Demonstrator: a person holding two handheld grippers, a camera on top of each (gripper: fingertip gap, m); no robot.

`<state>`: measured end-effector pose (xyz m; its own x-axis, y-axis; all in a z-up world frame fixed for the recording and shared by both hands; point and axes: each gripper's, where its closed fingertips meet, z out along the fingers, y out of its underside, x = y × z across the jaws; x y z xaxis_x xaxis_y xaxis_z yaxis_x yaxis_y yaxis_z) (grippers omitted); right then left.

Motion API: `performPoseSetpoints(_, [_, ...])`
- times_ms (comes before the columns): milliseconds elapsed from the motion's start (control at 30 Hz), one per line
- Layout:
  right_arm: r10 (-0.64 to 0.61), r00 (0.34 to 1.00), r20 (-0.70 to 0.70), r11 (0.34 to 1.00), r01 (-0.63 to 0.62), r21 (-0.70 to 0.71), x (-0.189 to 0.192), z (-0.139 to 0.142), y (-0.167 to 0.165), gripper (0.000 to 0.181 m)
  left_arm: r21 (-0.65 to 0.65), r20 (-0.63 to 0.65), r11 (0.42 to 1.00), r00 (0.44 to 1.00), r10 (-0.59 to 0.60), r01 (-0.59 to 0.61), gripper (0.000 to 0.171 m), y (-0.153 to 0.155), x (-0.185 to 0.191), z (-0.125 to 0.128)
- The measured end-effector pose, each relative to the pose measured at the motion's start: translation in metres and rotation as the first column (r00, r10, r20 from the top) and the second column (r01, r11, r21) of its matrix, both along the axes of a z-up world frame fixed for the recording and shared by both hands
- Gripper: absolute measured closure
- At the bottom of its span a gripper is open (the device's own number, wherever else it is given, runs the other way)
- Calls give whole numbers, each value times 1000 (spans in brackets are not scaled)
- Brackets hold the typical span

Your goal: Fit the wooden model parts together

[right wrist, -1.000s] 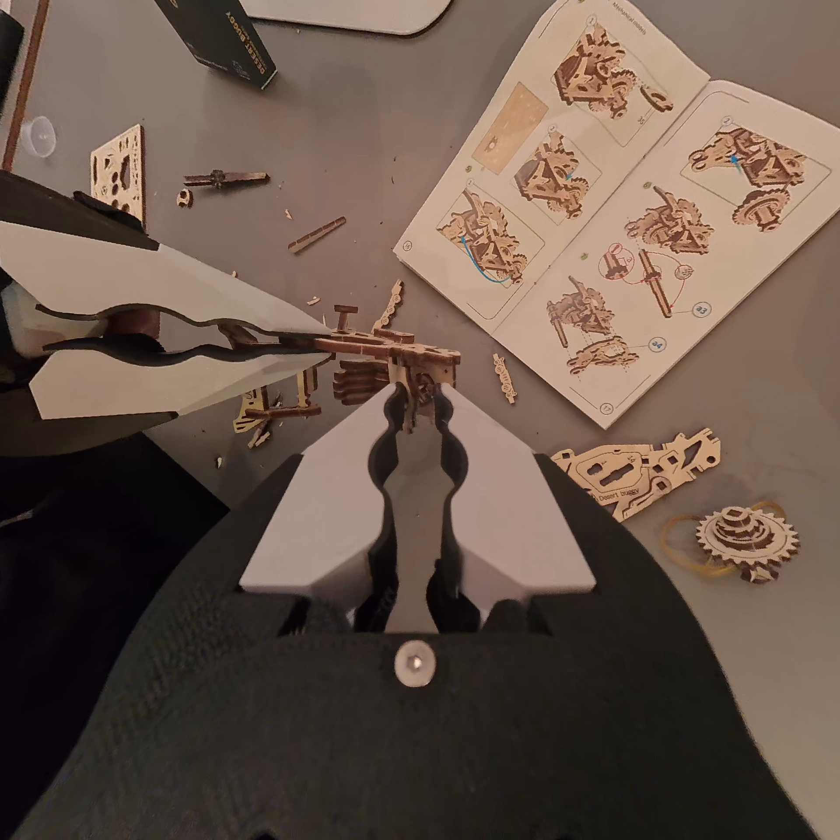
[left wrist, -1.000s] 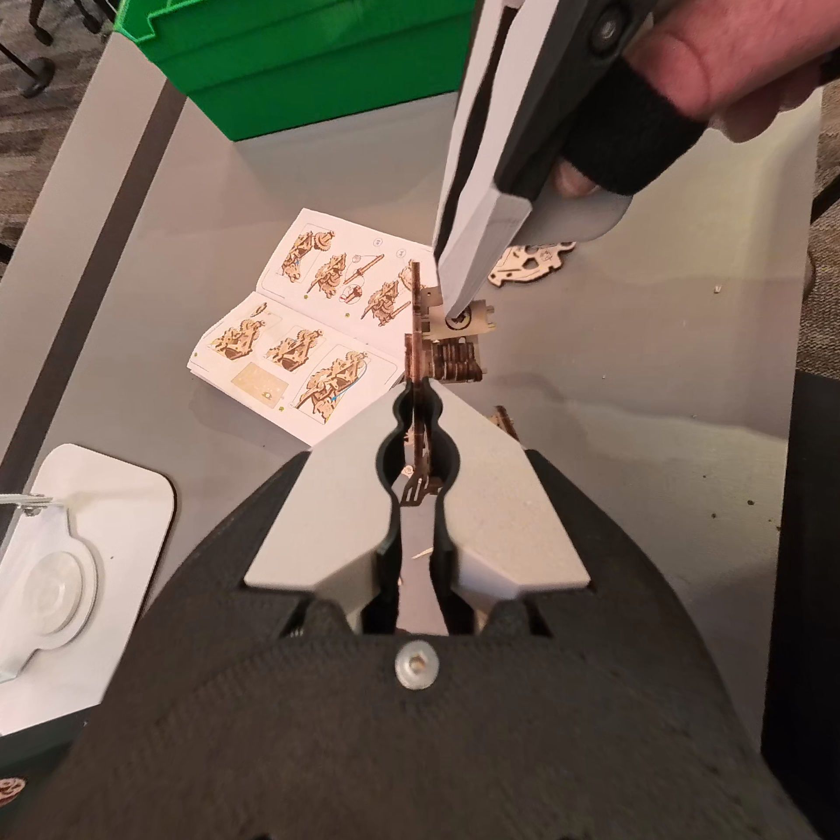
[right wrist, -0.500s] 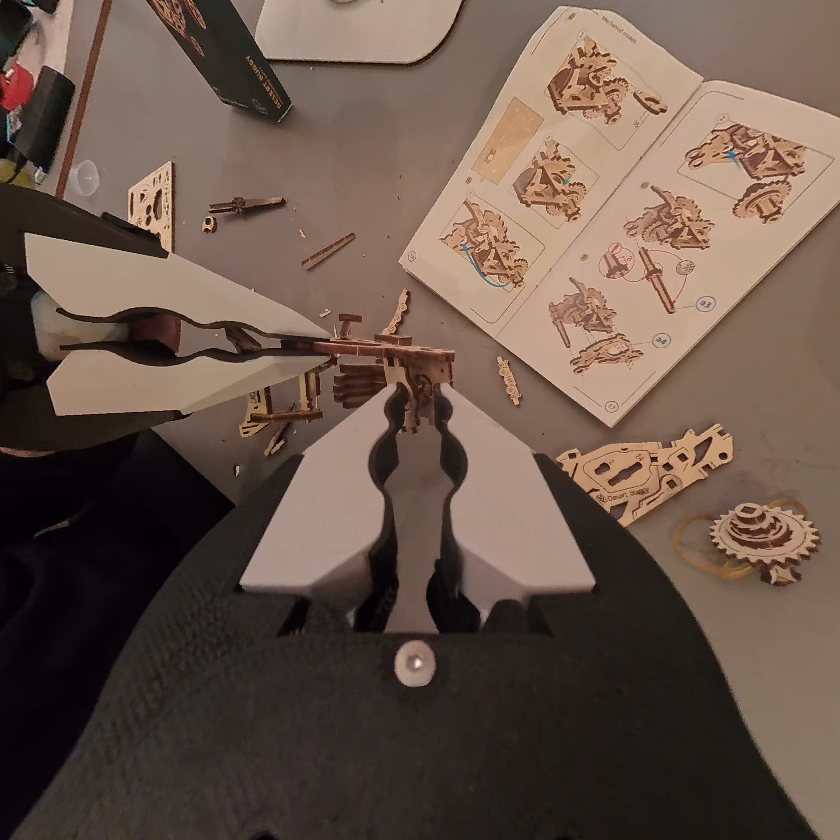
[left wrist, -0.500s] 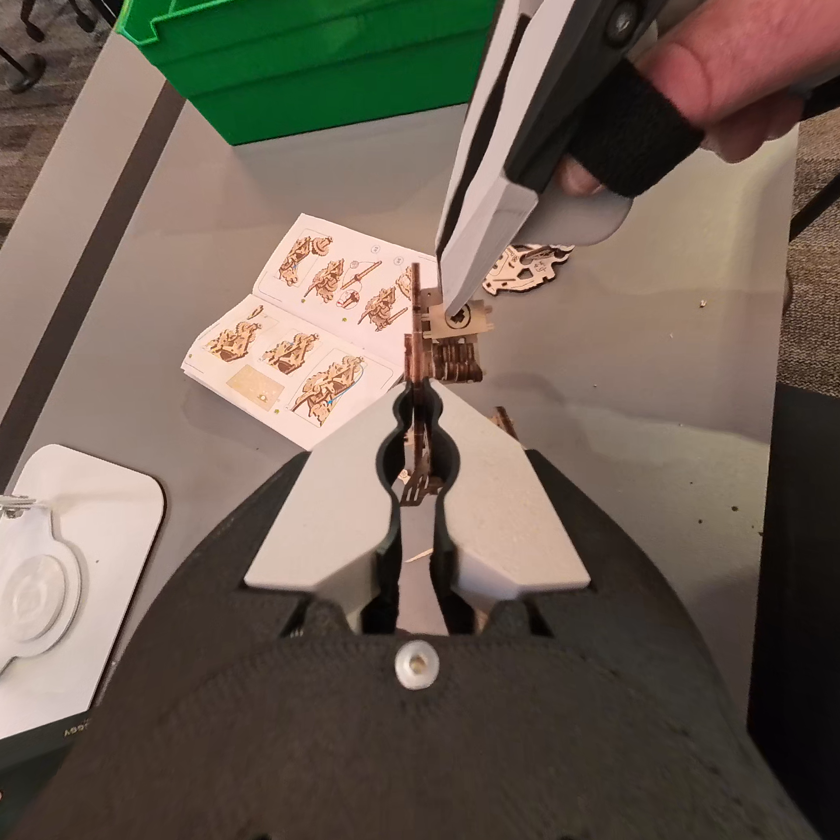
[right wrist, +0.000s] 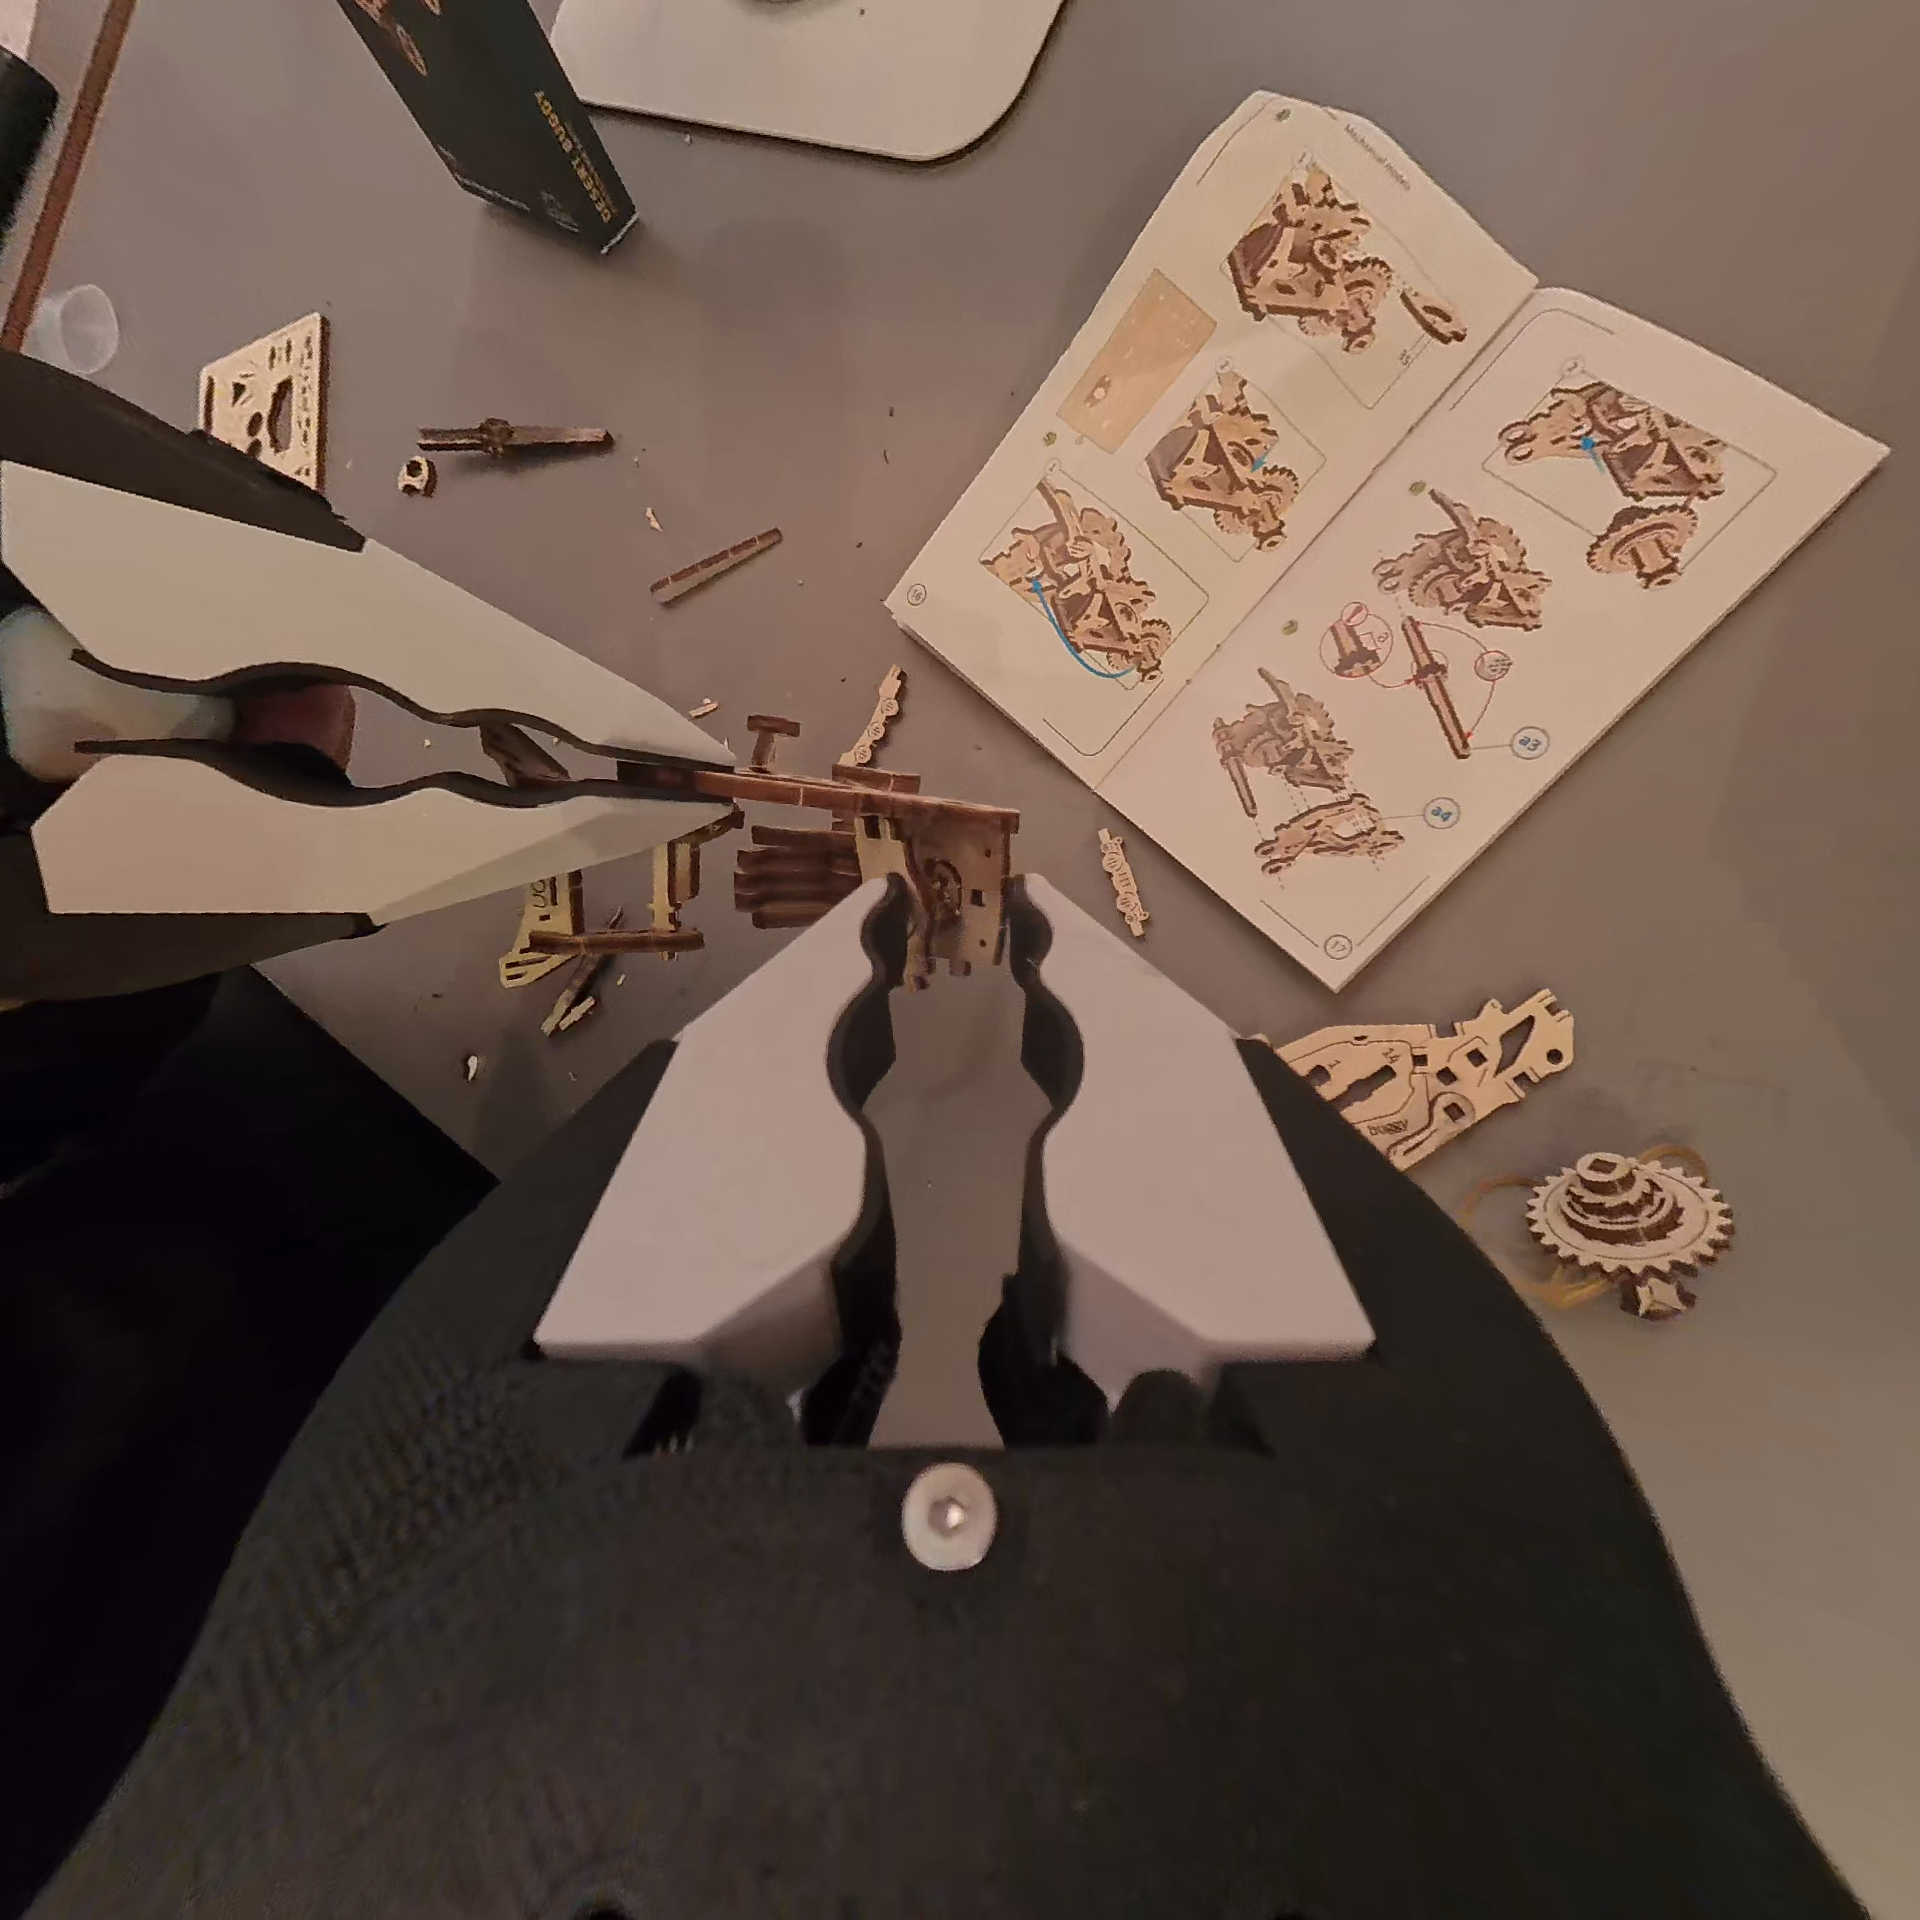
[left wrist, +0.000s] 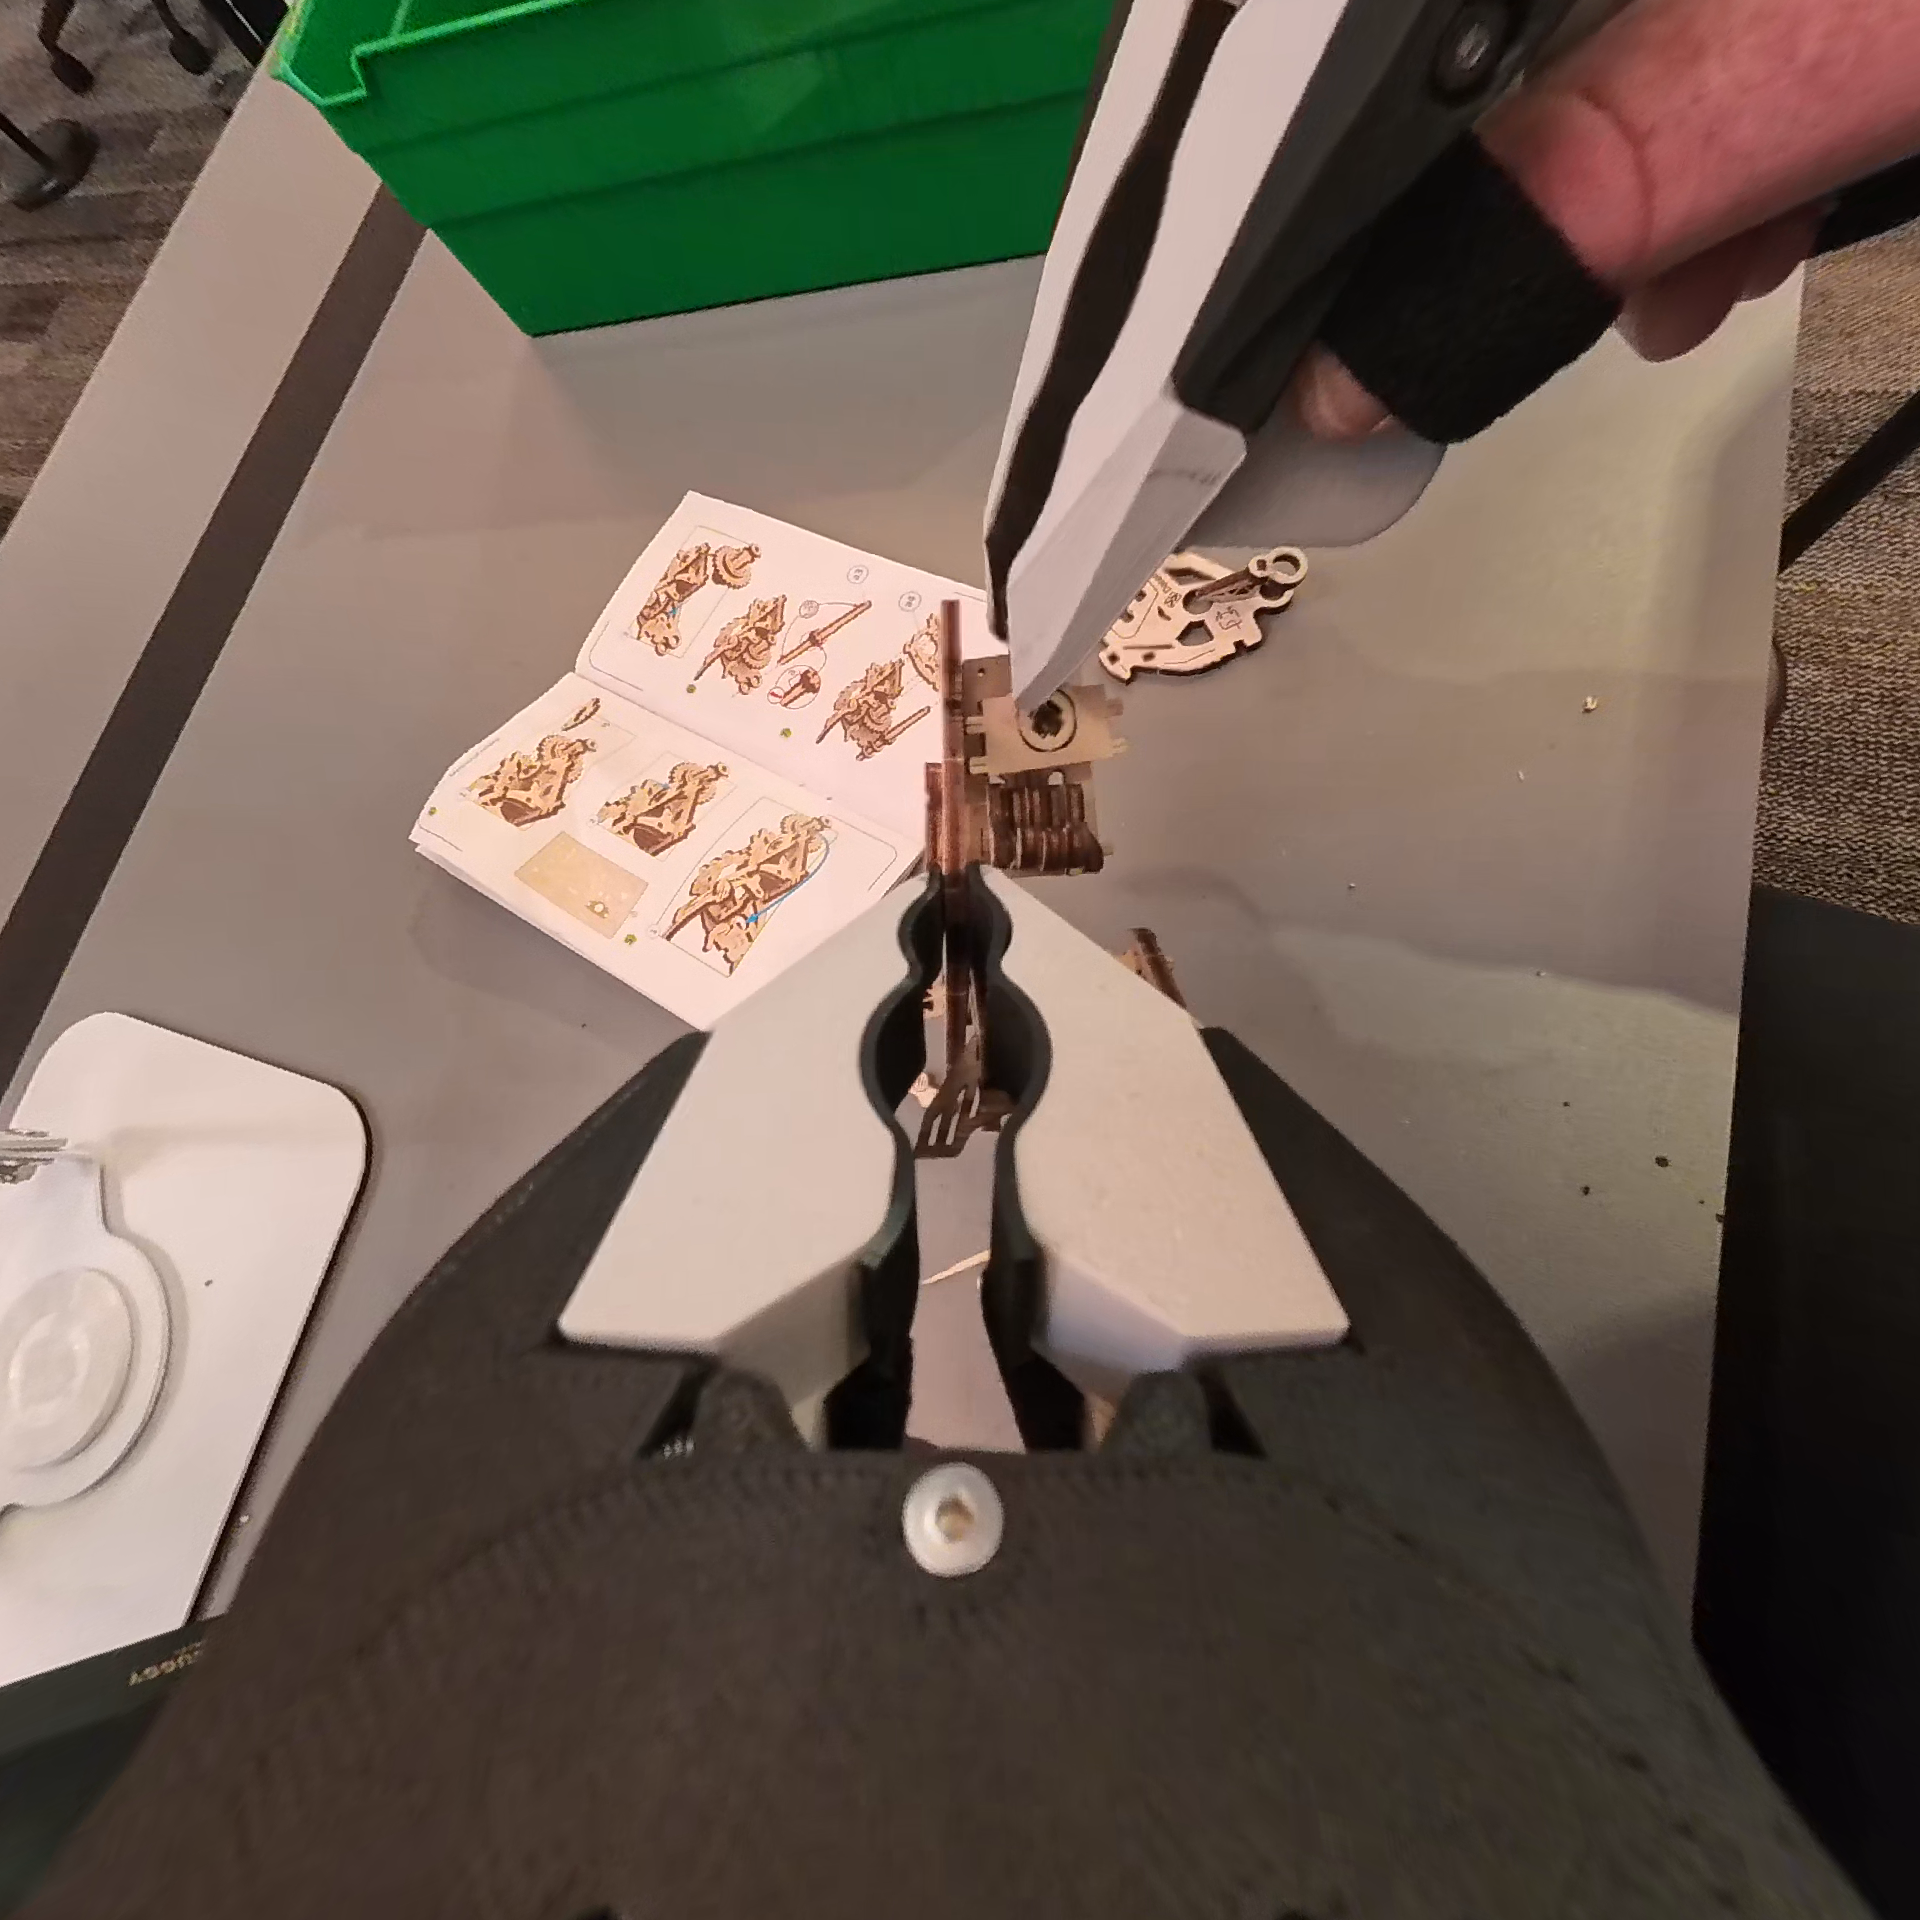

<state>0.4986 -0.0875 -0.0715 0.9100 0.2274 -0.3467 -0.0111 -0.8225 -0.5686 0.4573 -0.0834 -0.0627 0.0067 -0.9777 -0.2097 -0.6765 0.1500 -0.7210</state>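
Observation:
A small half-built wooden model [left wrist: 1023, 774] is held above the grey table. My left gripper [left wrist: 958, 902] is shut on its thin upright plate, which runs back between the jaws. My right gripper [right wrist: 953, 902] comes down from above. Its jaws are narrowly apart and pinch the model's pale block [right wrist: 956, 883], which has a round hole. In the left wrist view the right gripper [left wrist: 1023, 681] meets the top of that block. In the right wrist view the left gripper [right wrist: 727, 795] comes in from the left and holds the plate edge-on.
An open instruction booklet [right wrist: 1403, 540] lies beyond the model. A flat wooden frame part [right wrist: 1434, 1081] and a gear on a rubber band [right wrist: 1626, 1216] lie to the right. Loose wooden scraps [right wrist: 582, 935], a dark box [right wrist: 499, 114], a green bin [left wrist: 727, 156] and a white tray [left wrist: 156, 1247] stand around. Spacing between my two grippers at the tips: around 5 cm.
Both grippers keep hold of the model and have drifted slightly over the table. The right jaws stand a little wider, with the pale block further in between them.

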Motion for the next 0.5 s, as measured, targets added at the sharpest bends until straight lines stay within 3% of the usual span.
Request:
performPoseSetpoints(167, [38,998,48,995,-42,86,0,15,0,157,-87,22,996,1000,-15,16,171,-3,1,2])
performPoseSetpoints(333, [121,963,240,972,-164,166,-5,16,-12,142,-176,50,984,998,-25,34,171,-5,1,7])
performPoseSetpoints(500, [127,890,437,926,-264,268,-11,27,-15,145,-209,50,977,998,-24,34,171,-4,2,11])
